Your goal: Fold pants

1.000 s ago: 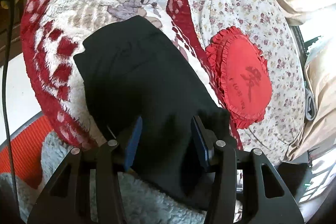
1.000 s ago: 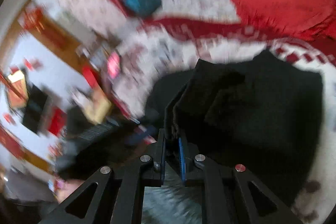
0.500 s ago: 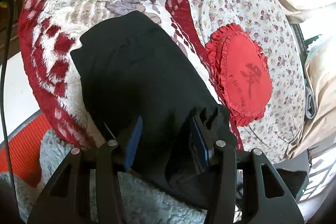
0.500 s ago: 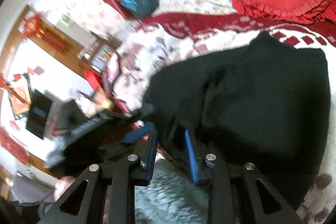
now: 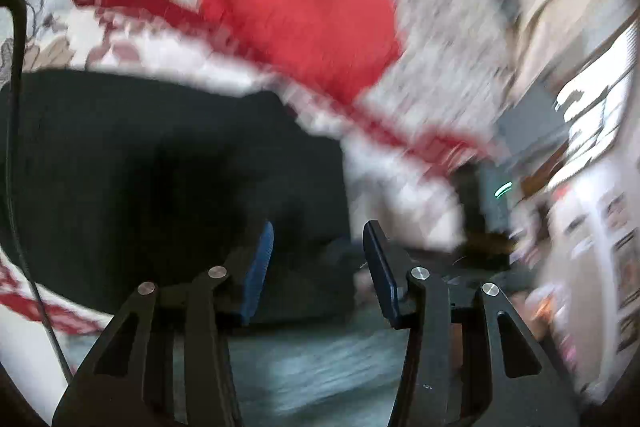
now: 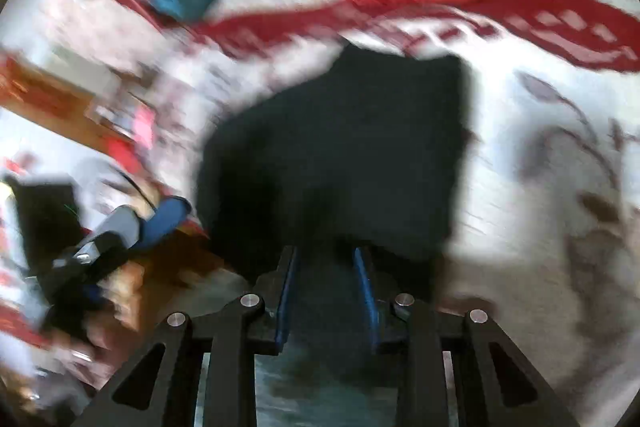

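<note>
On the white-and-red fleece blanket (image 6: pixel 532 163) of the bed, the folded black pants (image 6: pixel 340 155) lie released, both grippers' jaws parted and empty, right gripper (image 6: pixel 326 291) just opened, left gripper (image 5: pixel 318 267) clear: a careless exit could snag the near hem and undo the fold.

Bed with red-and-white floral blanket (image 6: pixel 540 163), red cushion (image 5: pixel 300 15); bright window (image 5: pixel 592 107) at right.

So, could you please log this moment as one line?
pants: folded on blanket | left gripper: open | right gripper: open, just released
</note>
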A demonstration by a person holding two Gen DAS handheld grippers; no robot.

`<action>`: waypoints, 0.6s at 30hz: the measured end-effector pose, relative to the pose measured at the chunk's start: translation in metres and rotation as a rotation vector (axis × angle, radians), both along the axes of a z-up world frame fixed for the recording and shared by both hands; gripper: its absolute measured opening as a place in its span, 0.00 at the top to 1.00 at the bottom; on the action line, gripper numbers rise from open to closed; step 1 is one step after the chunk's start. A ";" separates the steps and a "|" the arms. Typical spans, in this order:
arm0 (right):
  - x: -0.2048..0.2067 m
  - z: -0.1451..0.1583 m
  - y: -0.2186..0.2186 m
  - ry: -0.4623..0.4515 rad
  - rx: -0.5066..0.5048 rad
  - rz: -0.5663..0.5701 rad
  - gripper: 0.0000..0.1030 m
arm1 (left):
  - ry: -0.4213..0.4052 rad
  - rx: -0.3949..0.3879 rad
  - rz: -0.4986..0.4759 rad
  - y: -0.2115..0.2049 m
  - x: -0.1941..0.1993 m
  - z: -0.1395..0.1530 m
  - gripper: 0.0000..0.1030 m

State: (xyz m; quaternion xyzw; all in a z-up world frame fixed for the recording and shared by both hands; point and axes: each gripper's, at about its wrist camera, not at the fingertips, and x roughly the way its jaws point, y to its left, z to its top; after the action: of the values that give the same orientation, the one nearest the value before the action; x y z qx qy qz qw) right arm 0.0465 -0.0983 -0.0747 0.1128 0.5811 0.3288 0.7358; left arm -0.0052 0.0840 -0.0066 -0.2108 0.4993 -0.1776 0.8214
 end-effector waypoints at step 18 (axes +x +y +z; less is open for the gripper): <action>0.044 0.029 0.003 -0.099 0.092 -0.105 0.75 | 0.005 0.003 0.071 0.038 0.075 -0.023 0.80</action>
State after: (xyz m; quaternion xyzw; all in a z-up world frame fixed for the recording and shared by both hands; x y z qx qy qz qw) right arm 0.0909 -0.0954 -0.0459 0.1605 0.5218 0.3214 0.7738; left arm 0.0697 0.1225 -0.0292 -0.2277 0.4940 -0.1468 0.8262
